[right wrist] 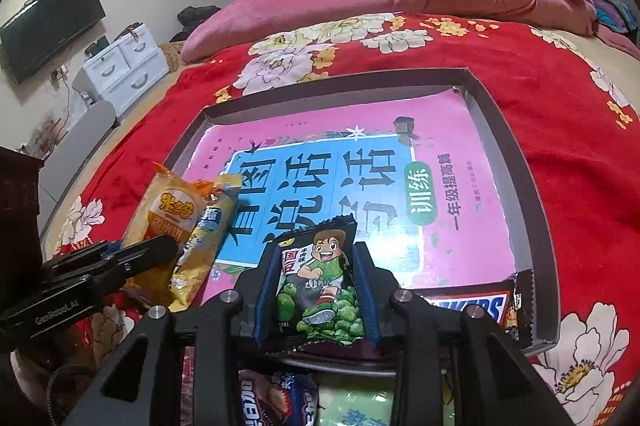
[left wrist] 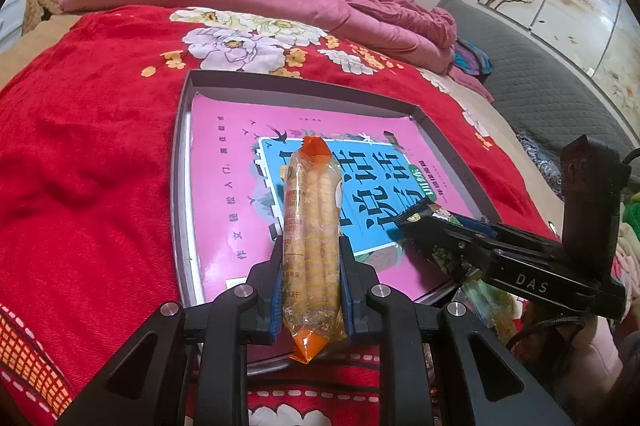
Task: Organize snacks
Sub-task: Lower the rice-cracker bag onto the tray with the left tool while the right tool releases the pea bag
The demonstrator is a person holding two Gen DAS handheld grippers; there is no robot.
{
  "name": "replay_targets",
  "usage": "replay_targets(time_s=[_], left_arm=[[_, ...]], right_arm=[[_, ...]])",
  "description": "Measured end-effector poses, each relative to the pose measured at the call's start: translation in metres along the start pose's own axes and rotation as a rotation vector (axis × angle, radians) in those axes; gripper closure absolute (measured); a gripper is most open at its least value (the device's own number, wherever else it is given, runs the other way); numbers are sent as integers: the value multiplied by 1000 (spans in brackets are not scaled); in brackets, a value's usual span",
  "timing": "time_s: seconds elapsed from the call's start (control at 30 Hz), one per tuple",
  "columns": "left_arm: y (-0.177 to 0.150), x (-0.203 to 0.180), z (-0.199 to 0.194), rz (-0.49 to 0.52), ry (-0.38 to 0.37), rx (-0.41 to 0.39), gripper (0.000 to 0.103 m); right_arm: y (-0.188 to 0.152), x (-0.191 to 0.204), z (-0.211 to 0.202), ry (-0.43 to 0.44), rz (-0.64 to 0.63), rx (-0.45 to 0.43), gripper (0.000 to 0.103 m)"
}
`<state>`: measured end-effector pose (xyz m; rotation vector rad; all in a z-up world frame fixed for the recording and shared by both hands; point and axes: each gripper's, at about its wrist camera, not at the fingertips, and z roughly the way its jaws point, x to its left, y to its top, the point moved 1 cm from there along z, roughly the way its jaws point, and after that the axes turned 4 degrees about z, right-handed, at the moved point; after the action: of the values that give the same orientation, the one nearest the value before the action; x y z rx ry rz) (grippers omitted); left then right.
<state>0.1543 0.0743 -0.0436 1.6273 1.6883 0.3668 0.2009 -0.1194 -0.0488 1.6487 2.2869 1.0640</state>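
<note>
A red floral blanket (left wrist: 80,153) carries a shallow grey tray (right wrist: 520,161) lined with a pink book (right wrist: 460,129), and a Snickers bar (right wrist: 468,306) lies in the tray's near right corner. The left gripper (left wrist: 308,266) is clamped on a long orange-ended wafer-roll packet (left wrist: 310,234) above the tray's near edge. The right gripper (right wrist: 316,278) pinches a black green-pea packet (right wrist: 320,282) (cartoon boy on it) over that same edge.
</note>
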Motion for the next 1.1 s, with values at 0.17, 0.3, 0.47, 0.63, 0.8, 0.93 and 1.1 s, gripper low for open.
replay_targets(time_s=[0.17, 0.3, 0.47, 0.63, 0.8, 0.93, 1.1], left_arm=[[0, 4, 0, -6, 2, 1, 80], [0, 6, 0, -19, 2, 3, 80], [-1, 10, -1, -39, 1, 3, 80], [0, 12, -1, -49, 0, 2, 80], [0, 14, -2, -61, -3, 1, 80], [0, 17, -3, -78, -10, -1, 80], [1, 20, -4, -99, -17, -3, 80]], right_arm=[[0, -3, 1, -16, 7, -2, 66], [0, -5, 1, -15, 12, -6, 66], [0, -5, -1, -15, 12, -7, 66], [-2, -5, -3, -14, 17, -6, 66], [-3, -6, -7, -16, 23, -10, 65], [-3, -6, -11, -14, 30, -17, 65], [-4, -7, -16, -12, 40, -23, 65]])
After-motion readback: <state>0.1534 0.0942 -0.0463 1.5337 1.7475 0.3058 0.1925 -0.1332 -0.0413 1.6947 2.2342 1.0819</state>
